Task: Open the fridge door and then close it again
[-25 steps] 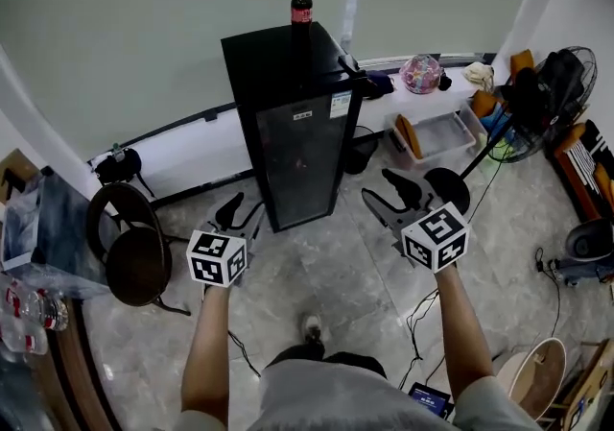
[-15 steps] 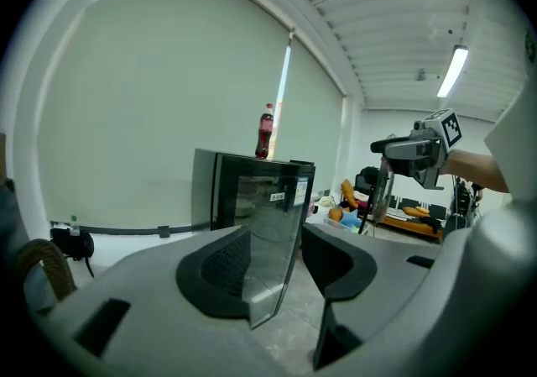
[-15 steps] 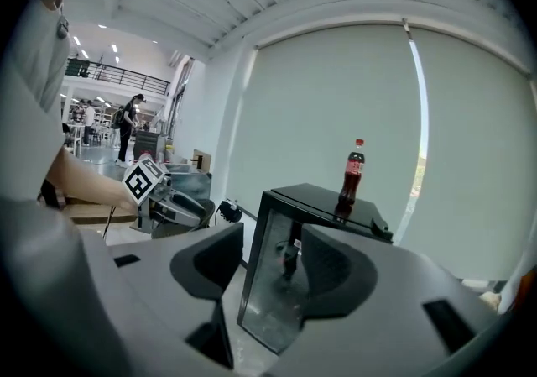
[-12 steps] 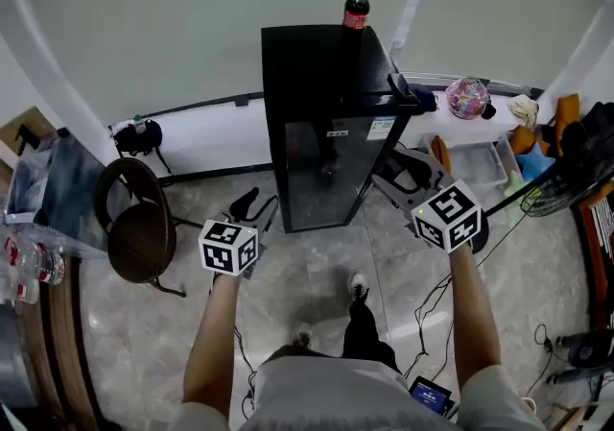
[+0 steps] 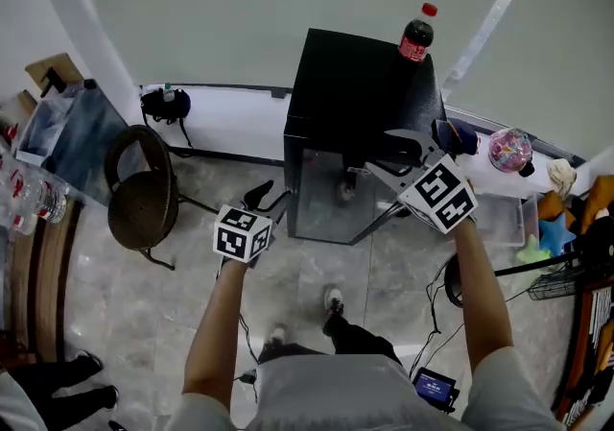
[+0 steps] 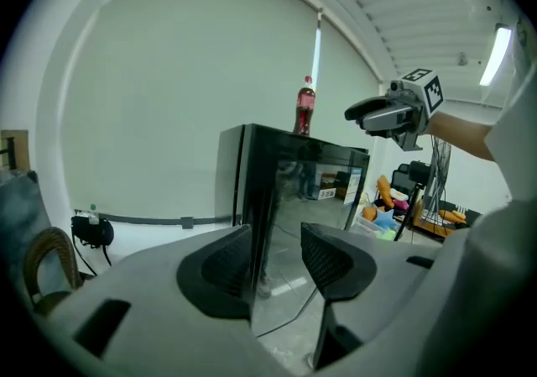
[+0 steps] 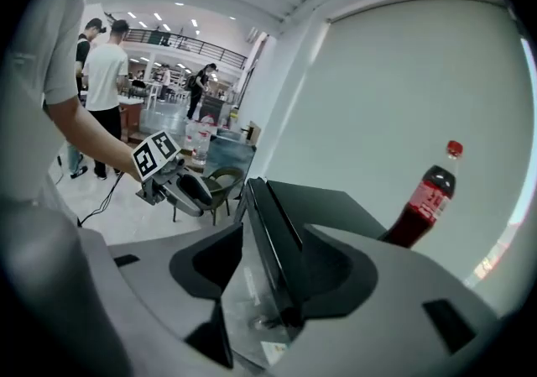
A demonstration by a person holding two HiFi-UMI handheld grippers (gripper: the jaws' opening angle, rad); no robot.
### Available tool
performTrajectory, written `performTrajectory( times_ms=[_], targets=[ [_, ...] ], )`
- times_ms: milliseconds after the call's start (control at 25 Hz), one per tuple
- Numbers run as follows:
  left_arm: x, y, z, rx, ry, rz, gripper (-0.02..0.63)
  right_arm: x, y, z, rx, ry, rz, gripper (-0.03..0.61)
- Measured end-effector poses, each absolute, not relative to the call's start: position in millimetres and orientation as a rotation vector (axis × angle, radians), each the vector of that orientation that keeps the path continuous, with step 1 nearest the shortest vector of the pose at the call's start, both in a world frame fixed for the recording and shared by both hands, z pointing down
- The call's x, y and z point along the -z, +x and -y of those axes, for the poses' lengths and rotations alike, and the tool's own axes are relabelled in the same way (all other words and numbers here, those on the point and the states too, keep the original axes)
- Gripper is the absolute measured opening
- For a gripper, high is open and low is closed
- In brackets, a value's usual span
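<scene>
At the far left a dark round chair (image 5: pixel 139 194) stands on the grey tiled floor (image 5: pixel 192 295) near the wall. Just right of it the left tongs (image 5: pixel 269 197) hang low before the lower left corner of the fridge (image 5: pixel 360 98), released and empty: in the left gripper view the left tongs (image 6: pixel 275 241) stand well apart, with only the fridge's glass door (image 6: pixel 294 199) showing beyond the gap, untouched. The black fridge stands on the floor against the pale wall, its door looking shut, flush with the body. A cola bottle (image 5: pixel 415 33) with a red cap stands upright on its top, at the back right corner. The right tongs (image 5: pixel 395 155) are held at the fridge's upper front right corner; in the right gripper view these tongs (image 7: pixel 273 258) gape, the door's top edge (image 7: pixel 273 233) passing between them without the pads pressing on it. Farther right, a pink round thing (image 5: pixel 508 149) lies on the low white ledge.
</scene>
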State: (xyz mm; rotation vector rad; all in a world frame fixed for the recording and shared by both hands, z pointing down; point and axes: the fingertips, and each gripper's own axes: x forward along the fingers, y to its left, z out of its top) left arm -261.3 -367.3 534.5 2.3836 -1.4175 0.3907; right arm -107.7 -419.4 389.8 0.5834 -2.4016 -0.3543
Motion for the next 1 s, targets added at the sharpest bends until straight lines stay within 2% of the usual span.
performTrajectory(
  times_ms=[440,1000],
  targets=[
    [-576,-258,419,-0.523,2.390,1.350,0.189,-436,-145,452,0.413,0.189,2.233,0.236],
    [-613,-249,441,-0.564,2.424,1.205,0.207,-448,-149,458,0.404,0.213,2.207,0.219]
  ],
)
